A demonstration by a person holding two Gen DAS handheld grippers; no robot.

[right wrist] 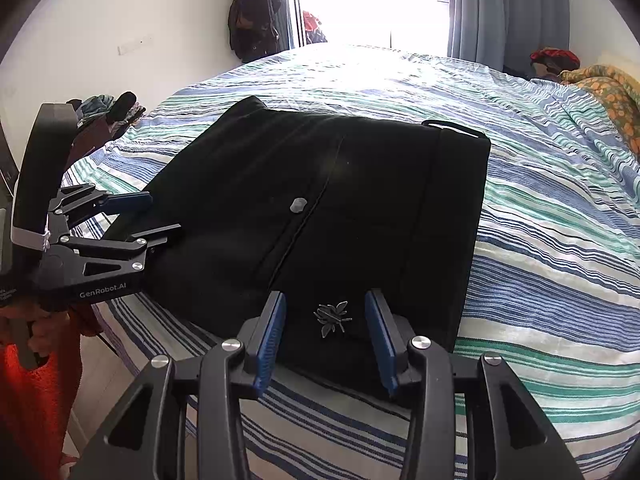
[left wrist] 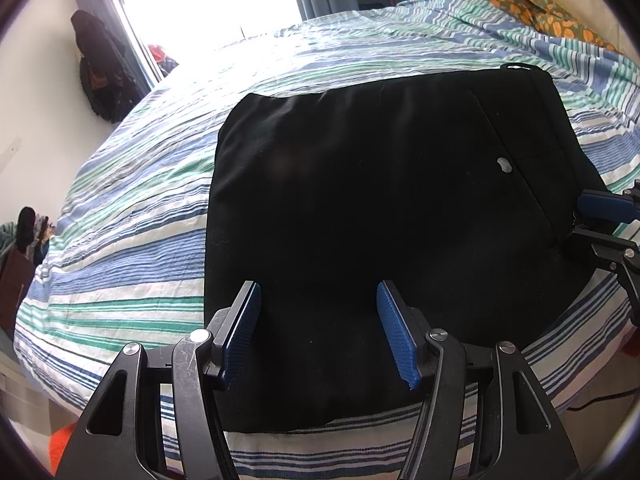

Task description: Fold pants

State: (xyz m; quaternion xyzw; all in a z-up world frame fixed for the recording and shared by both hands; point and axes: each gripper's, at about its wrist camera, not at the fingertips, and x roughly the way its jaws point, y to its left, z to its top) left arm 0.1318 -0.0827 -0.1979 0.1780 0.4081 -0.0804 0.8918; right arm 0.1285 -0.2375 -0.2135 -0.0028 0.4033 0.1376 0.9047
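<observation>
Lying folded flat, the black pants point(right wrist: 320, 208) run lengthwise across the striped bedspread point(right wrist: 560, 240).

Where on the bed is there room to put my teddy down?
The striped cover is bare to the right of the black pants, up to the orange blanket. There is bare room beyond the pants toward the window too. The near edge is crowded by the left tool and right tool.

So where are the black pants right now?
The black pants lie folded flat on the striped bedspread, near its front edge. In both wrist views they fill the centre, between the left hand-held gripper and right hand-held gripper.
</observation>
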